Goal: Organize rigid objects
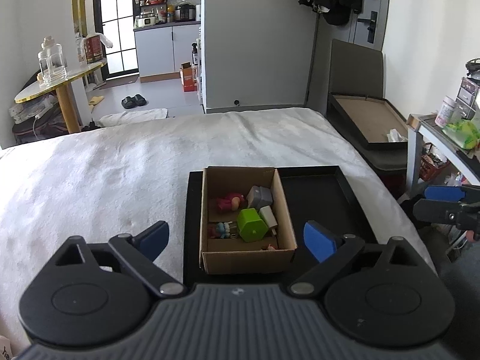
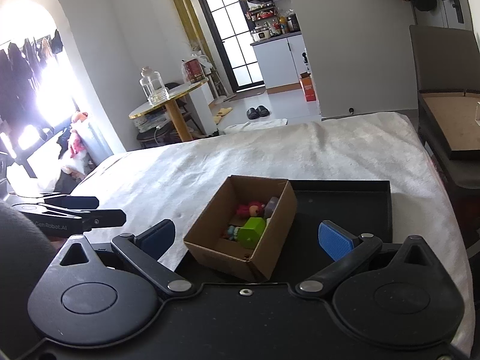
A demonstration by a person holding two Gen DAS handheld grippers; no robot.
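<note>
While both grippers hover above the bed (image 1: 126, 162), the left gripper (image 1: 237, 241) has its fingers spread wide and empty, the cardboard box (image 1: 246, 258) lying ahead between them on a black tray (image 1: 318, 192). A green block (image 1: 252, 225), grey block (image 1: 259, 196) and small dolls fill the box. Equally wide and empty, the right gripper (image 2: 247, 237) faces the same box from its other side.

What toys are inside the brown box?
The cardboard box holds a green block, grey block, white piece and two dolls. Anything beneath them is hidden.
</note>
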